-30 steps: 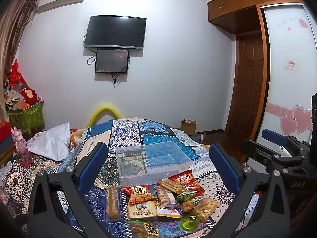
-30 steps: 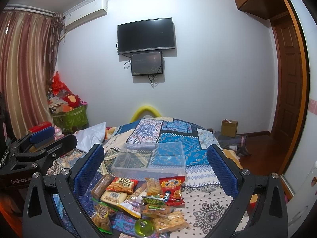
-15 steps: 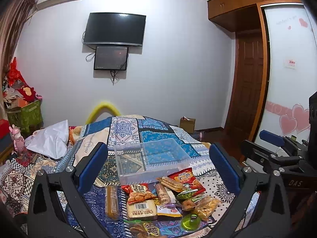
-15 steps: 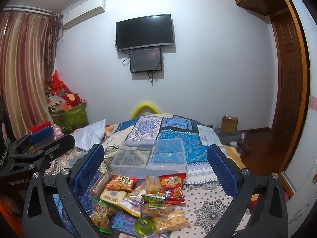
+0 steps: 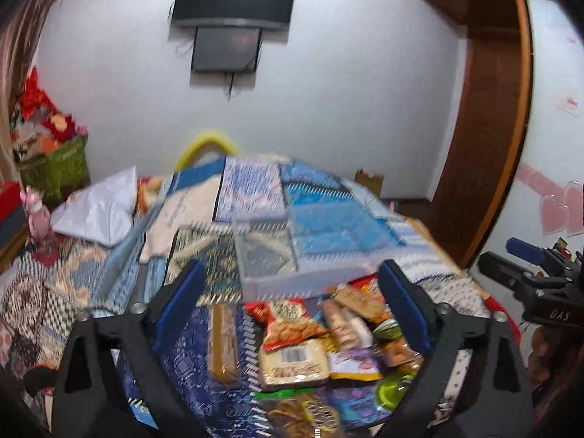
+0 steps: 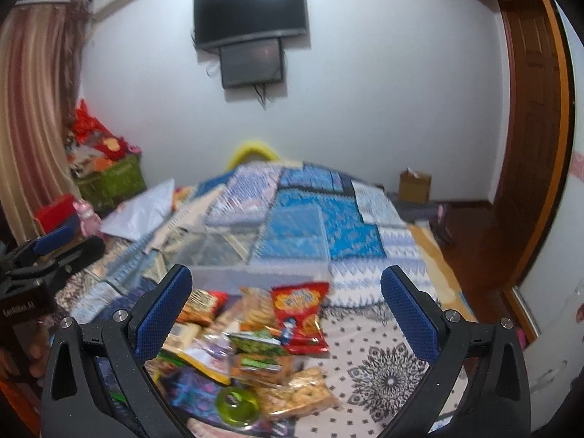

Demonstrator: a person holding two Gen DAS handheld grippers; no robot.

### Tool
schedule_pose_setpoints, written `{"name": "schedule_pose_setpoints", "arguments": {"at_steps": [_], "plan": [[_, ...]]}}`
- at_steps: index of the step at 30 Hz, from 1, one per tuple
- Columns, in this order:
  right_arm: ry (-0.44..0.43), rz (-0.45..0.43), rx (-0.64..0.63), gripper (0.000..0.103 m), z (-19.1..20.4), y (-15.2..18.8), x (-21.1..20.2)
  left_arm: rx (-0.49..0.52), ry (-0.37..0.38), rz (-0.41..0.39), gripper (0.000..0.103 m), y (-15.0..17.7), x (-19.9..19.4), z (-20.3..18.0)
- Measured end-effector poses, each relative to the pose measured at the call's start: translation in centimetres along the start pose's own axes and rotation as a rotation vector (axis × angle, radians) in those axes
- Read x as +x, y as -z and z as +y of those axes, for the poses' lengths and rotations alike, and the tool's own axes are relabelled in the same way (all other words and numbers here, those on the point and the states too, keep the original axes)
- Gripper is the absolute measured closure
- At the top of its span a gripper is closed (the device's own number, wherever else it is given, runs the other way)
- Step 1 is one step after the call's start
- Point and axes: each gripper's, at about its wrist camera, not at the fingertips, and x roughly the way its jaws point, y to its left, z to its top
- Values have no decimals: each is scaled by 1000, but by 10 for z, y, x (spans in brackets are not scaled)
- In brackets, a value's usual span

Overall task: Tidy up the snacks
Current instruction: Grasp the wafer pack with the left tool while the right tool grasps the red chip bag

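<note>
A pile of snack packets lies on the patterned bed cover. In the left wrist view I see a long brown bar (image 5: 222,343), a barcoded packet (image 5: 295,363) and a green round tub (image 5: 392,394). A clear plastic bin (image 5: 303,252) stands just behind the pile. My left gripper (image 5: 292,306) is open and empty above the pile. In the right wrist view a red chip bag (image 6: 299,314), a cracker packet (image 6: 299,394) and the green tub (image 6: 237,405) show, with the bin (image 6: 255,255) behind. My right gripper (image 6: 286,314) is open and empty above them.
A white pillow (image 5: 98,211) lies at the bed's left. A green crate of toys (image 6: 109,179) stands by the curtain. A cardboard box (image 6: 414,186) sits on the floor by the wooden door (image 6: 529,146). A TV (image 6: 248,11) hangs on the wall.
Both grippers have tilted down and moved closer to the snack pile, which now looks larger. The views are motion-blurred. Both grippers stay open.
</note>
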Motion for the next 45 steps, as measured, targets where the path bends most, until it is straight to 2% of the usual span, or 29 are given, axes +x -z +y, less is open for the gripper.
{"name": "schedule_pose_setpoints", "arguments": {"at_steps": [7,12,15,17,21,23,30,40,42,45], "plan": [[-8,146,32,1,-20,12,45,-21,-57,154,20,22,55,32],[-16,228,27,10,-27,20,74,-33,-72,234,25,37,85,51],[-29,284,22,20,-30,23,93,-54,-80,289,29,46,105,63],[-24,318,12,22,-31,24,108,-79,-82,325,38,50,114,70],[-71,396,15,33,-36,29,131,-111,-86,383,41,62,132,83],[-90,422,12,38,-36,30,140,-120,-80,403,41,66,138,86],[-142,489,8,38,-32,38,160,-118,-65,449,44,78,151,86],[-223,563,38,36,-26,39,178,-184,1,499,49,88,165,96],[-226,568,35,36,-25,40,179,-180,-3,494,51,87,167,96],[-227,559,31,42,-24,41,178,-176,-10,489,59,87,168,95]]}}
